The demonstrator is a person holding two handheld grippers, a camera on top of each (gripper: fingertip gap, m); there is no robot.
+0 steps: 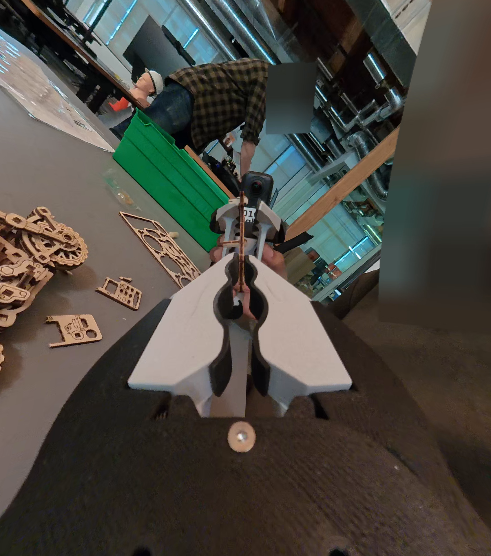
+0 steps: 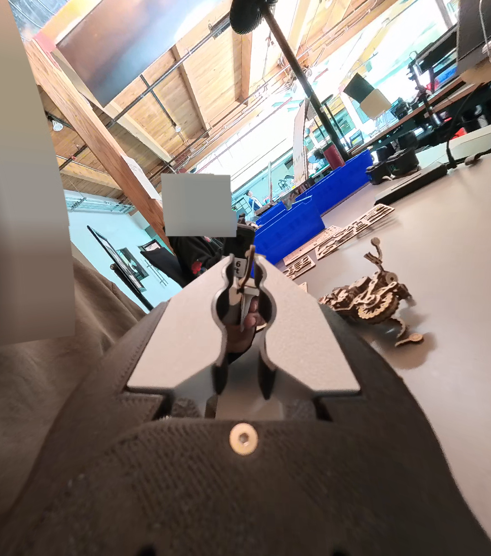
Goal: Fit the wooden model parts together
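Observation:
In the left wrist view my left gripper point(image 1: 240, 259) is shut on a thin flat wooden part point(image 1: 240, 228), seen edge-on, upright and held in the air. A short wooden peg point(image 1: 228, 243) sticks out of its left side. My right gripper point(image 1: 242, 240) faces it from beyond. Its two fingers stand apart on either side of the part without pressing on it. In the right wrist view my right gripper point(image 2: 244, 260) is open, and the dark wooden part point(image 2: 250, 264) stands in the gap between its tips. The left gripper's pale fingers point(image 2: 248, 296) show behind it.
A partly built wooden vehicle model point(image 1: 12, 255) lies on the grey table point(image 1: 57, 165), and also shows in the right wrist view point(image 2: 370, 298). Loose flat parts point(image 1: 119, 293) and a punched-out sheet point(image 1: 160, 246) lie near it. A green bin point(image 1: 163, 177), blue bins point(image 2: 292, 228) and a person point(image 1: 223, 96) are behind. One gripper's finger ends stand about 6 centimeters off the other's.

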